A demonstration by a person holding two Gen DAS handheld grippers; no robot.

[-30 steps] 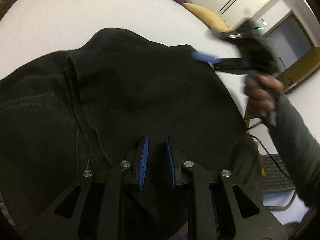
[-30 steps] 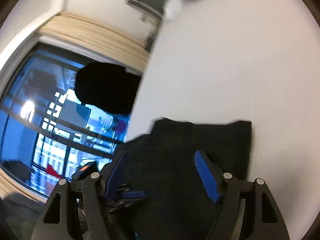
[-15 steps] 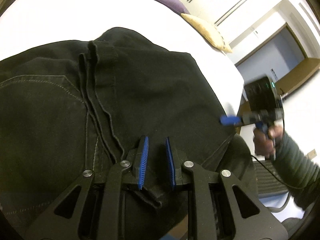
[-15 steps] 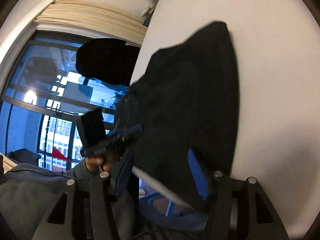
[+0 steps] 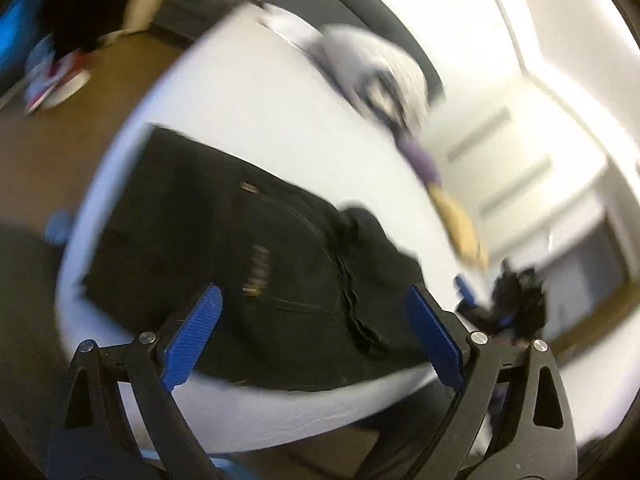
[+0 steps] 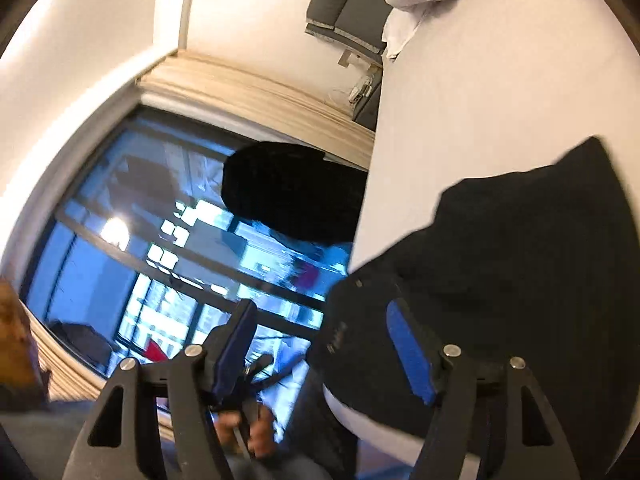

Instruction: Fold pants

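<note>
Motion blur is smearing most of the left wrist view, leaving the pillows and bedding at the far end of the bed (image 5: 256, 92) hard to make out, while one pair of black pants (image 5: 256, 264) is lying folded into a compact stack at the bed's near edge, by its near corner. The left gripper (image 5: 314, 330) is standing with its two blue pads wide apart above the pants, its jaws having just been opening, with nothing pinched between them. The right gripper (image 6: 324, 354) is also gaping, its jaws having just been opening slightly, one pad framed against the window and the other over the dark cloth, neither pressing on it. Below it, a hand (image 6: 250, 438) is showing only in part, cut off by the gripper's frame. The pants' far side is running out of the right wrist view.
</note>
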